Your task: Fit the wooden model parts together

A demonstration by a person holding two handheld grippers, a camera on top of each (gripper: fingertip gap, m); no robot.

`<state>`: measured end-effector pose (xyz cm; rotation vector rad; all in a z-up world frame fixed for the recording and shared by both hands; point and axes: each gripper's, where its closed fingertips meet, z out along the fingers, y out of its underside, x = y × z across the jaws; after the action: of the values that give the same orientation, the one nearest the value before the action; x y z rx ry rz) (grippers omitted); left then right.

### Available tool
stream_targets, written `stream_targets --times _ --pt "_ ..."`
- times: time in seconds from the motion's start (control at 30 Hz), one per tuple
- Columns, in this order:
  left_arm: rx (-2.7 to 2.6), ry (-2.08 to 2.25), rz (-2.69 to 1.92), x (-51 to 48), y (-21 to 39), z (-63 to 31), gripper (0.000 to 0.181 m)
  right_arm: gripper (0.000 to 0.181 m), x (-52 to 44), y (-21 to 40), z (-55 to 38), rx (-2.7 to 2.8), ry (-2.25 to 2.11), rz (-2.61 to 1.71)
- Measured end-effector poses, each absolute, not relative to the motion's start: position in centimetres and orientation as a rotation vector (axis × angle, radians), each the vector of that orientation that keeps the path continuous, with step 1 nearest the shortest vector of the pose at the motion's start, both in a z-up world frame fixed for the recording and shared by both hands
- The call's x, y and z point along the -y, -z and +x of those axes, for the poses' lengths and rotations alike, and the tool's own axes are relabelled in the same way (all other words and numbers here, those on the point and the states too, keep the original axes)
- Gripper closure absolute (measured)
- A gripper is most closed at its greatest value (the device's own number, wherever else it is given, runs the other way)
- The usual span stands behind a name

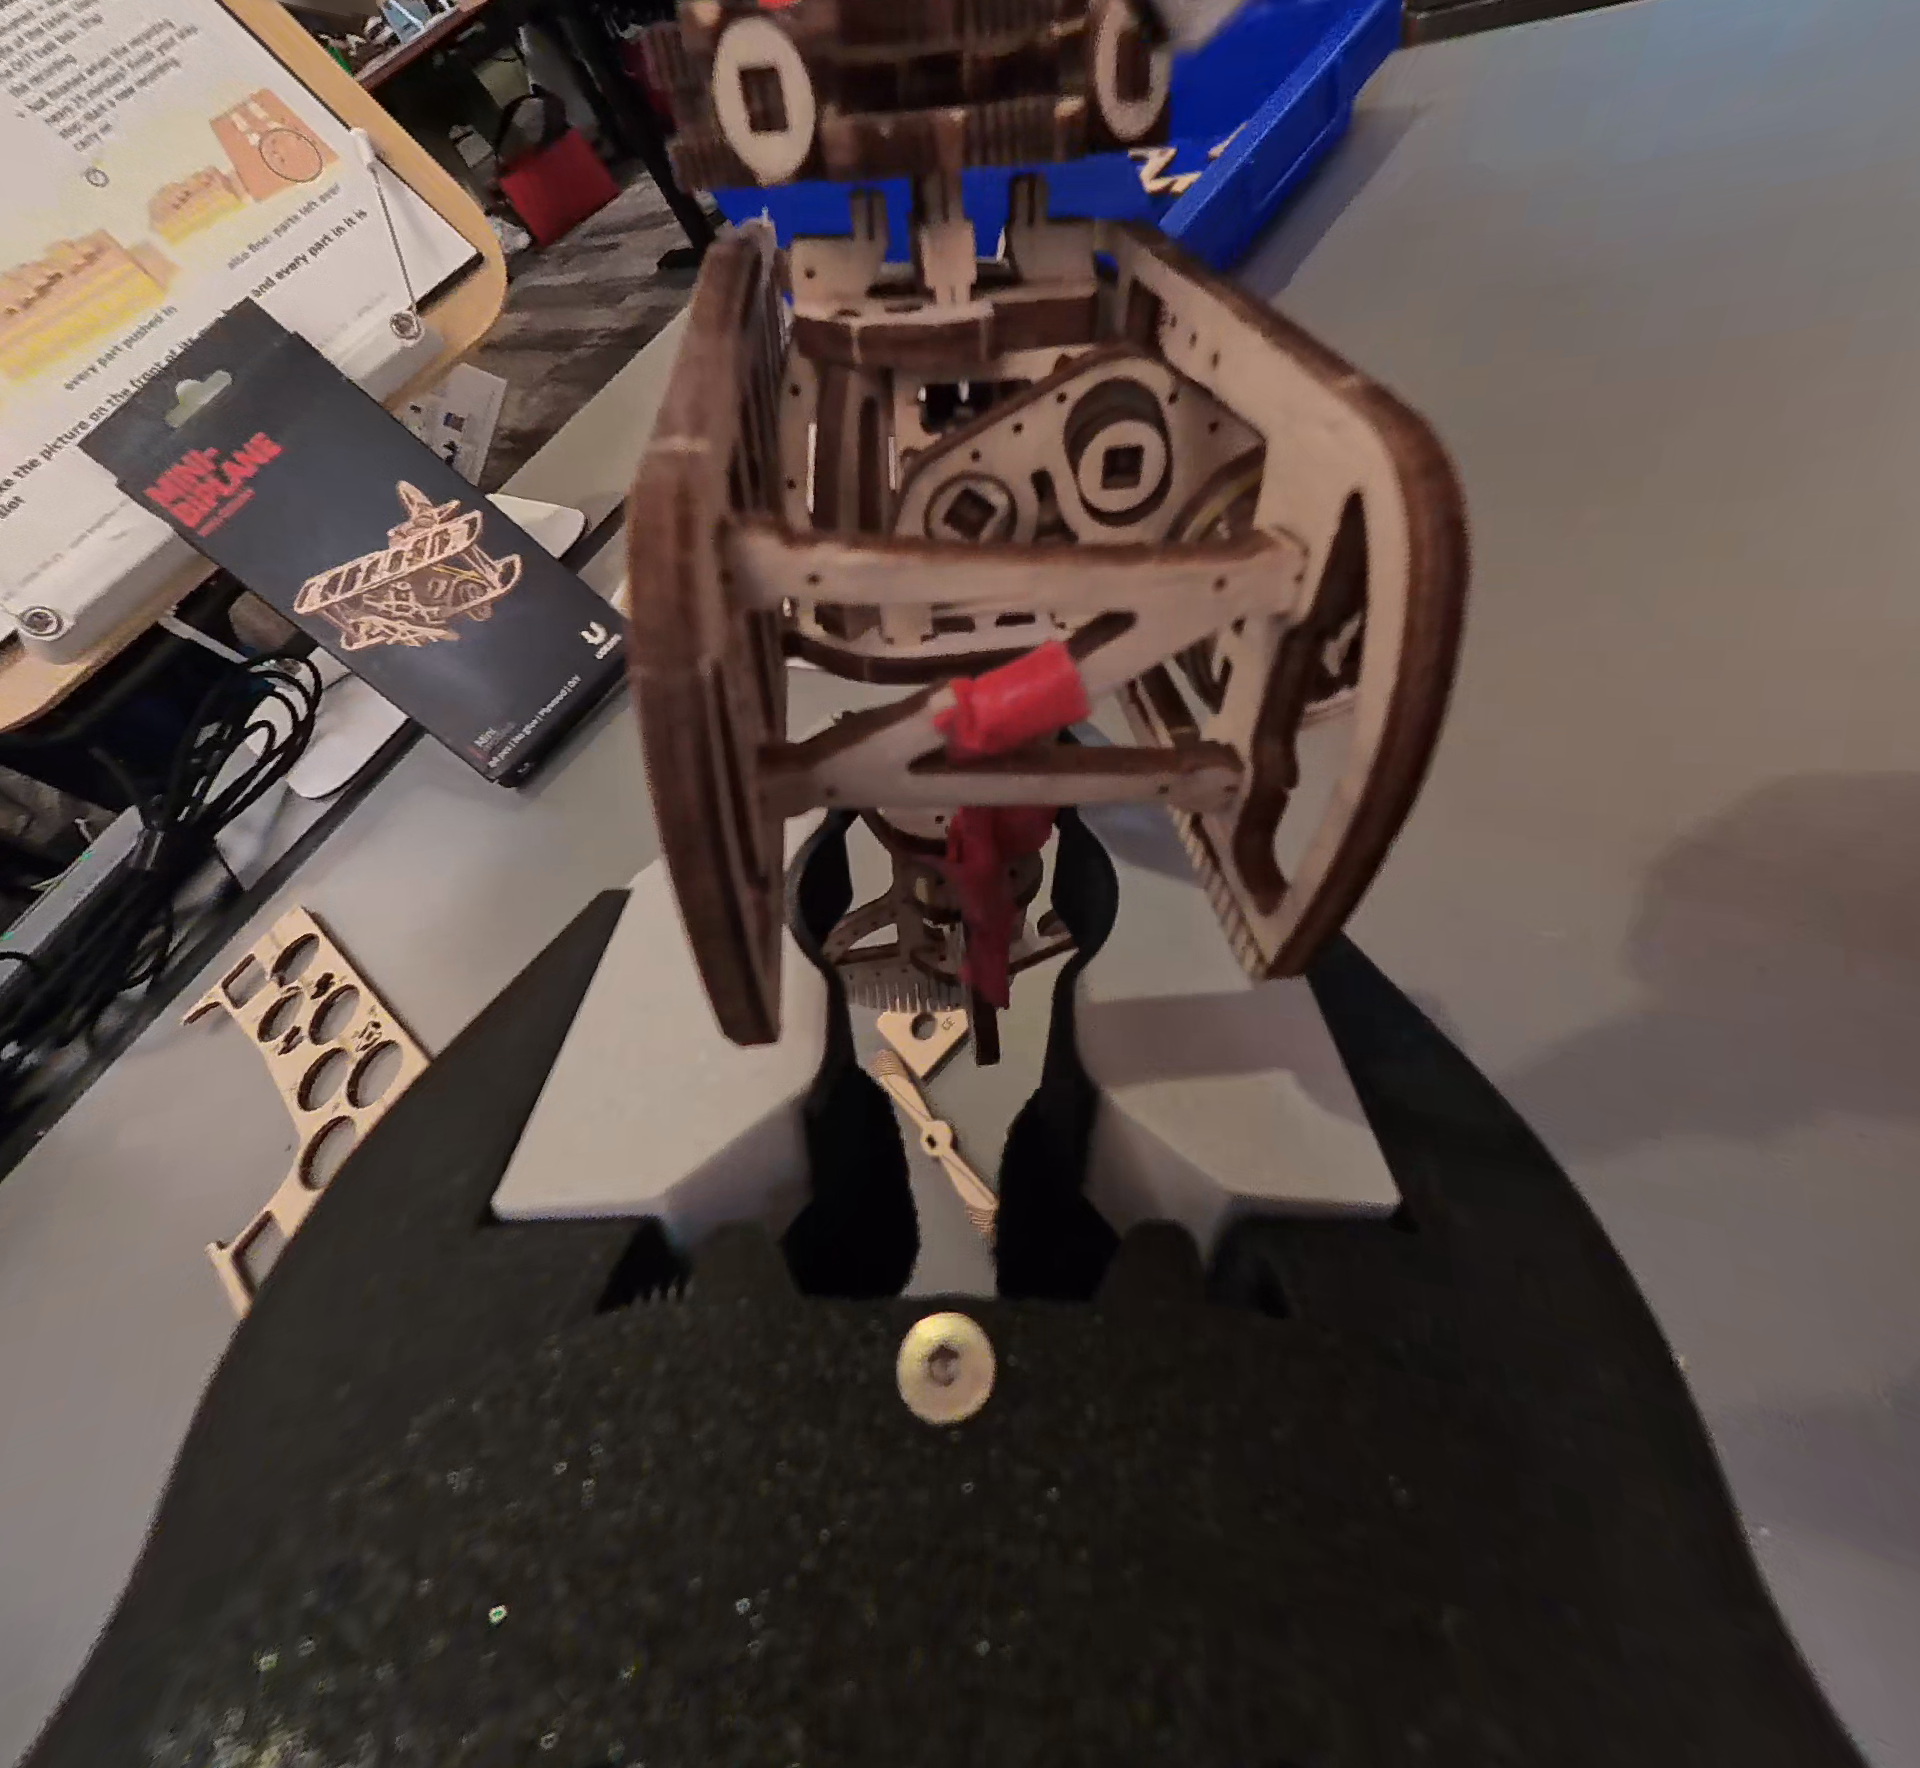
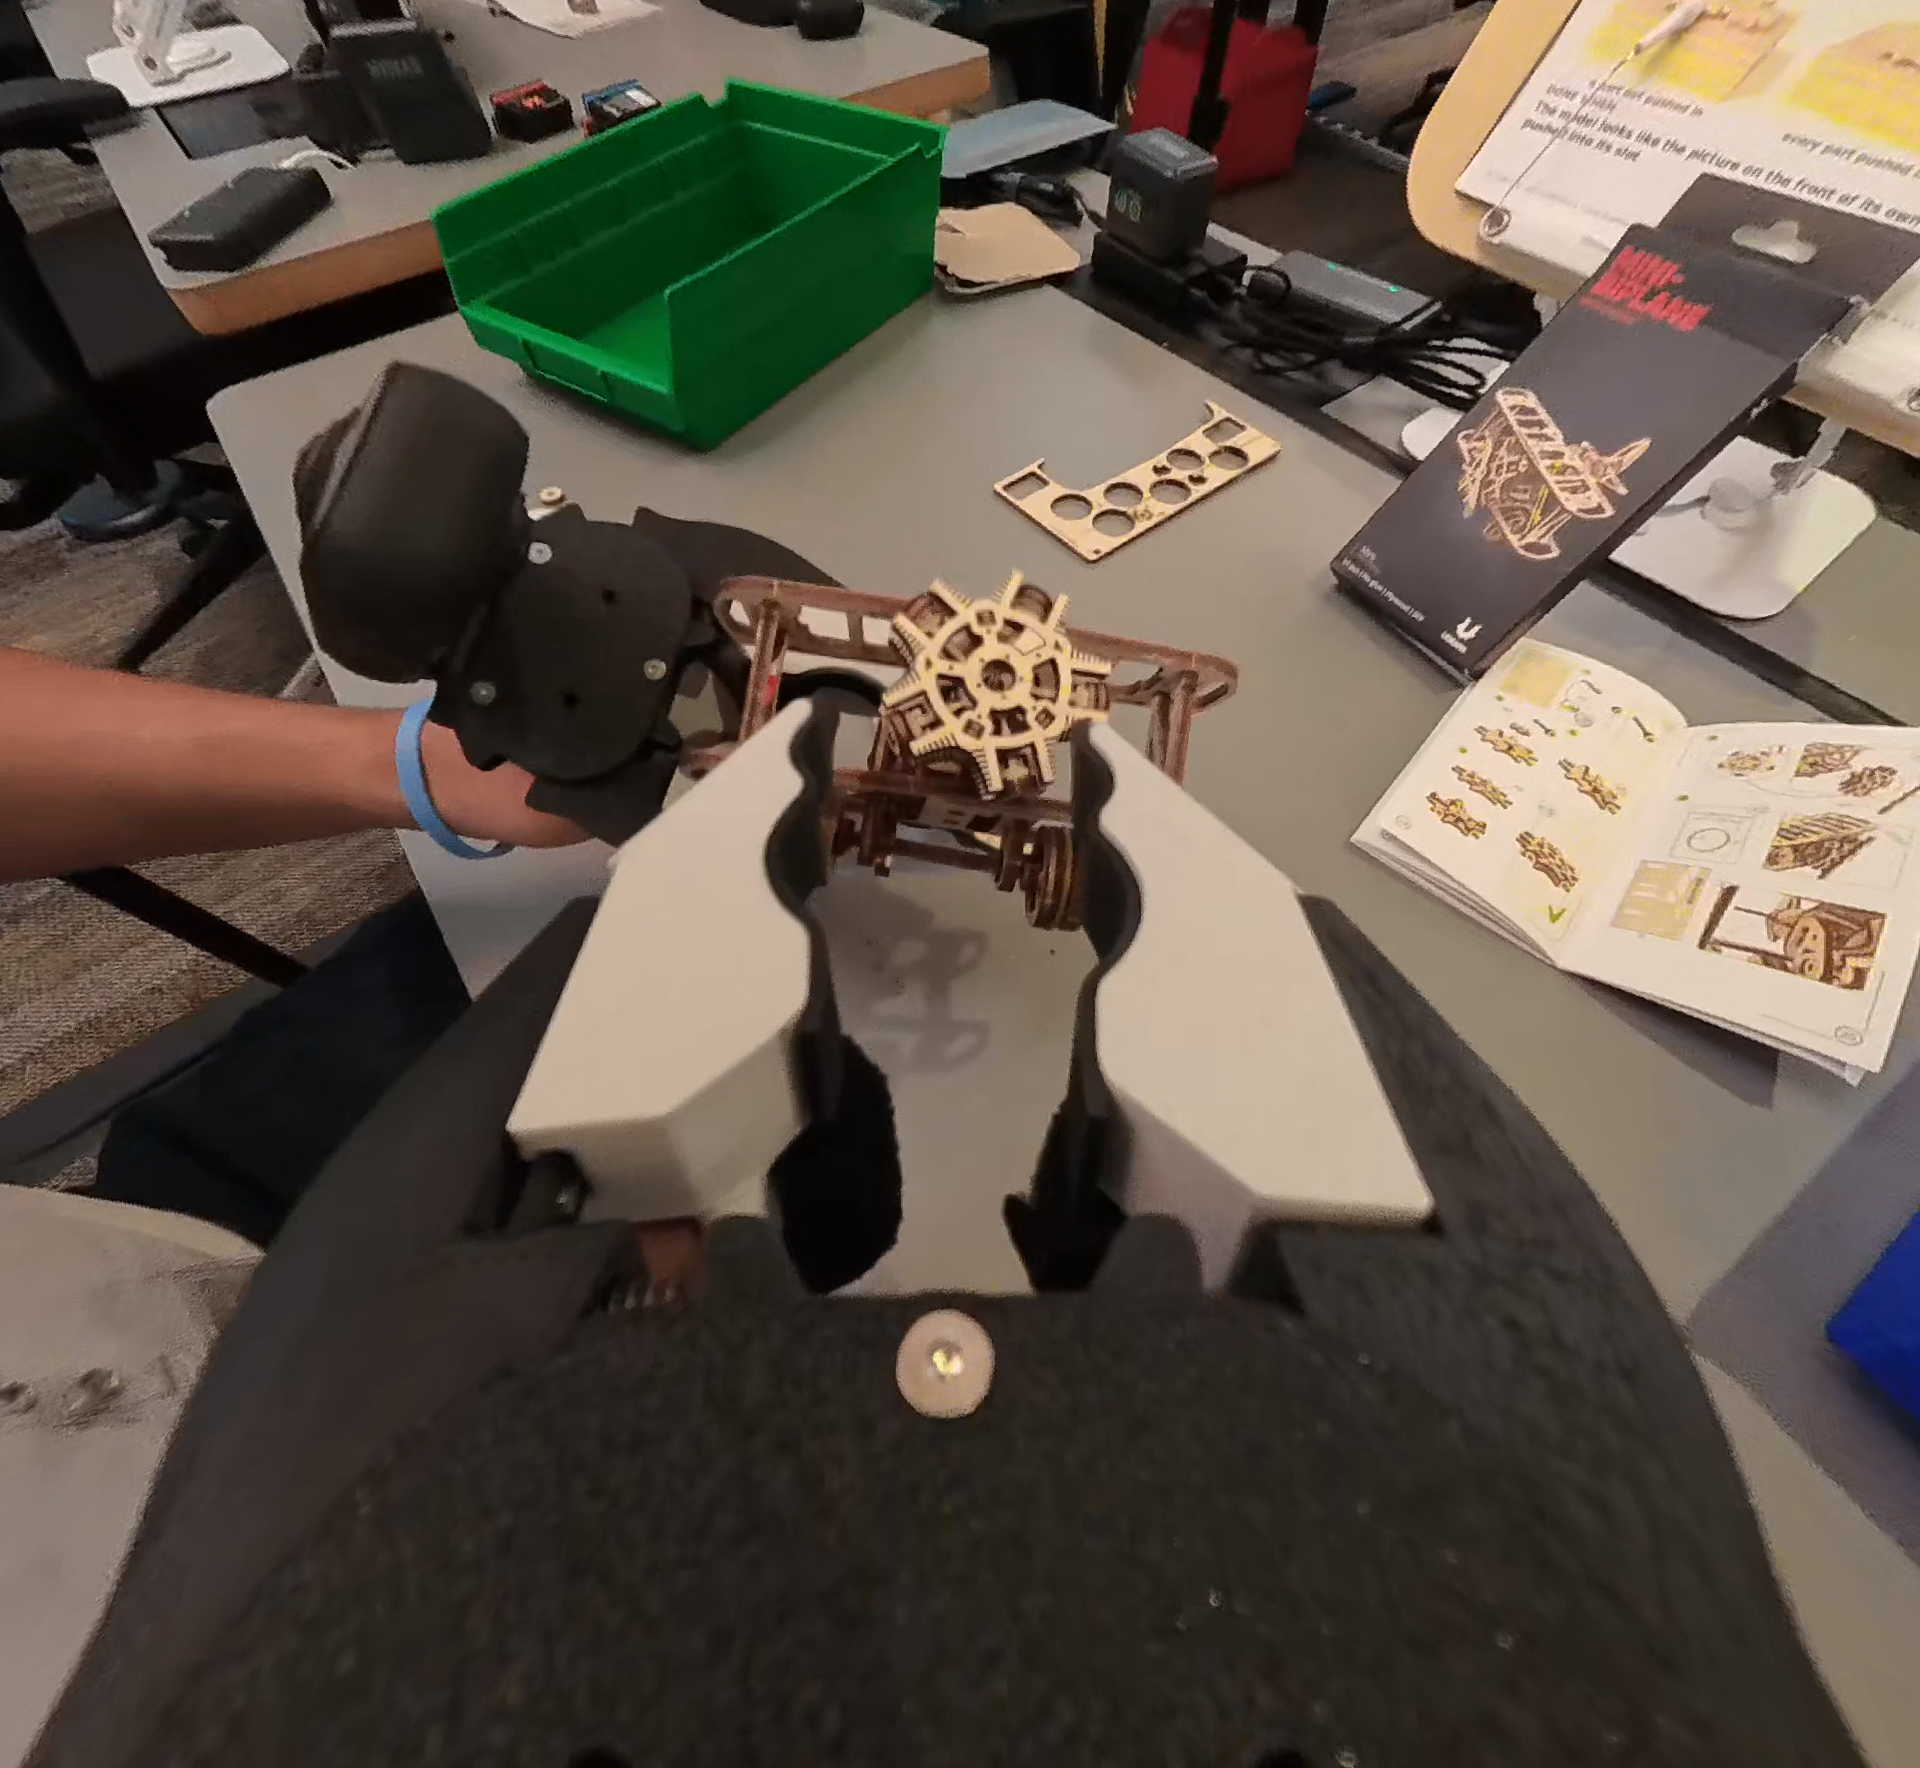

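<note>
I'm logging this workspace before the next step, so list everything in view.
wooden biplane model: one, brown and tan, held above the table
small propeller: one, tan, loose on the table under the model
punched part sheet: one, tan, flat on the table
kit box: one, black, propped at the table's far edge
instruction booklet: one, white, open on the table
green bin: one, far end of the table
blue bin: one, behind the model
grey table: one
left gripper: black and grey, shut on the model
right gripper: grey, open at the model's engine
</note>
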<state>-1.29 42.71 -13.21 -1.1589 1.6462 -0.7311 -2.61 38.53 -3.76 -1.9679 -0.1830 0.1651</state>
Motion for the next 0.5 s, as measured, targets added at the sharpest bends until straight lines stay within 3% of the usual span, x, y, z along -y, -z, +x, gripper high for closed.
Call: stream_targets --times 0.2,0.5 --pt "-1.608 0.737 -1.182 -43.1 13.1 -1.4 0.149 0.13 -40.2 4.2 -2.7 0.242 -0.203 -2.004" --pt "-1.588 0.832 -1.255 -43.6 13.5 -1.1 0.149 0.154 -41.8 4.0 -2.5 0.281 -0.047 -2.008"
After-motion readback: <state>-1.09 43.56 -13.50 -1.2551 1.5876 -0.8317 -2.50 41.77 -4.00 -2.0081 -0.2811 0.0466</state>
